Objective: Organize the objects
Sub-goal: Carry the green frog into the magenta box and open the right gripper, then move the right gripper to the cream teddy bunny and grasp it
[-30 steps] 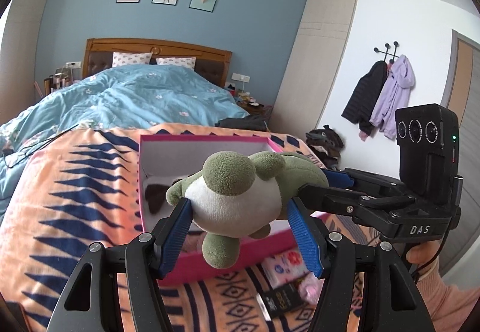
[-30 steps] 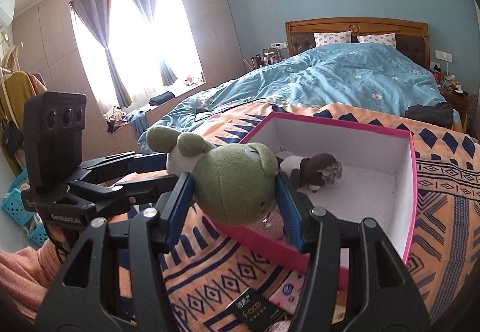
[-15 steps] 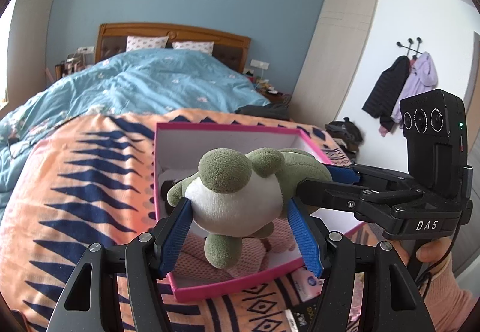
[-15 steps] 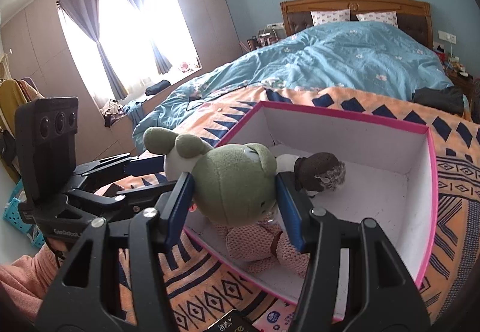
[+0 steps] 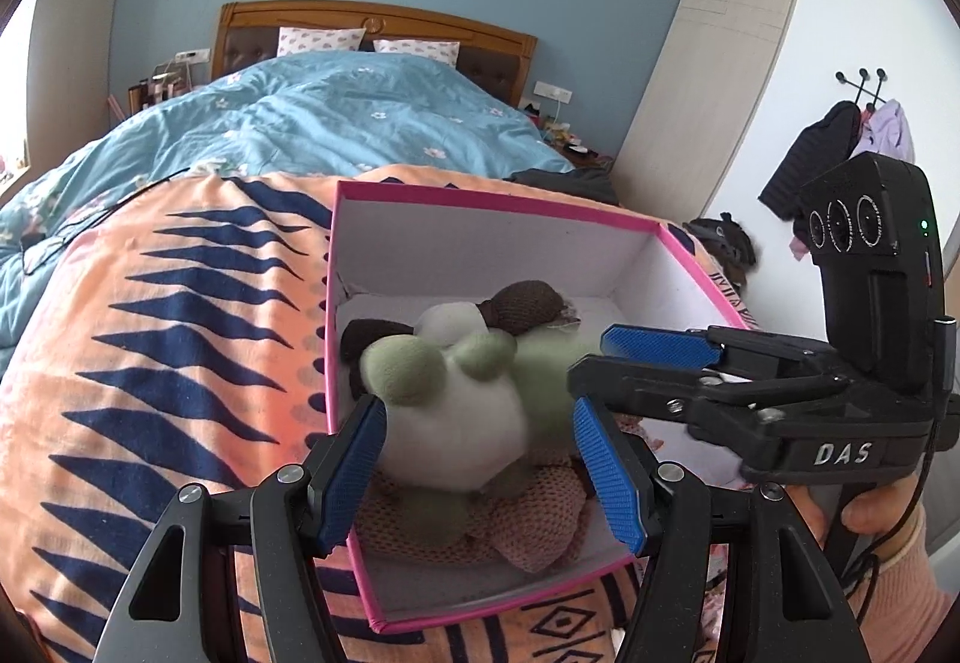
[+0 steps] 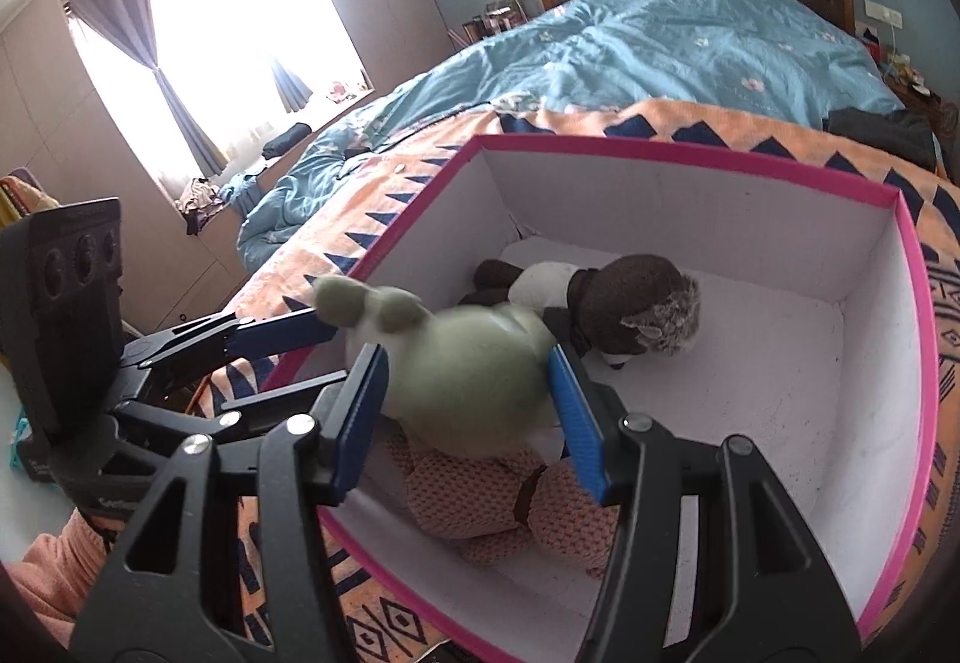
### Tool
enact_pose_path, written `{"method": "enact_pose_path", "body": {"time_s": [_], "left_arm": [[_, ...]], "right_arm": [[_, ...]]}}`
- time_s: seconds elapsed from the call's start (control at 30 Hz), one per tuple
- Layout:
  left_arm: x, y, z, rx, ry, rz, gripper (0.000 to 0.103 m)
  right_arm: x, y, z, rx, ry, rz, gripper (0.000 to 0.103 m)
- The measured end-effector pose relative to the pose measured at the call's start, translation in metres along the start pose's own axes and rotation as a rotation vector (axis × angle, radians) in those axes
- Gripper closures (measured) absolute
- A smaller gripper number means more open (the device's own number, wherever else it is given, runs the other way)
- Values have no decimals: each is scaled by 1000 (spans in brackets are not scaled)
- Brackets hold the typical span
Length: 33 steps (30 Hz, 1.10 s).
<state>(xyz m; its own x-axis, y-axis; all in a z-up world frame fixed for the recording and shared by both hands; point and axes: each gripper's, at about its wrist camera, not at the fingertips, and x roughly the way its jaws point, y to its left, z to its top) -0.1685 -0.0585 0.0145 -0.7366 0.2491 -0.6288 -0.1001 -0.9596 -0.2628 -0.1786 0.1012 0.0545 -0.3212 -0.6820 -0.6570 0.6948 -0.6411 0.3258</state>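
While both tongs clamp the green-and-white plush toy [image 5: 456, 411] from opposite sides, it hangs just inside the pink-rimmed box [image 5: 480, 198] on the bed. Left tongs [image 5: 480, 474] grasp its white belly end; right tongs [image 6: 468, 411] grasp its green back. Under it in the box lies a pink knitted toy [image 6: 510, 519]; a brown-and-white plush [image 6: 618, 309] lies just behind, toward the far wall. The box sits on an orange and navy patterned blanket [image 5: 150, 333]. A pink sleeve [image 5: 900, 591] shows by the right grip.
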Motion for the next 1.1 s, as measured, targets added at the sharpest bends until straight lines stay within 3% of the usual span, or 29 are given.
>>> {"method": "enact_pose_path", "body": {"time_s": [0.17,0.37,0.63,0.77,1.1], "left_arm": [[-6,-6,-2,7,-28,7,37],[-17,-13,-11,26,-52,-7,37],[-45,-26,-24,45,-107,-65,32],[-61,-39,-33,71,-135,-102,24],[-65,-92,-72,202,-105,-199,24]], "right_arm": [[6,-1,-2,17,8,-62,44],[-9,-3,-9,30,-20,-48,44],[-53,8,-21,5,-103,-6,41],[-81,13,-35,-8,-147,16,39],[-128,14,-81,-21,-174,-11,38]]}}
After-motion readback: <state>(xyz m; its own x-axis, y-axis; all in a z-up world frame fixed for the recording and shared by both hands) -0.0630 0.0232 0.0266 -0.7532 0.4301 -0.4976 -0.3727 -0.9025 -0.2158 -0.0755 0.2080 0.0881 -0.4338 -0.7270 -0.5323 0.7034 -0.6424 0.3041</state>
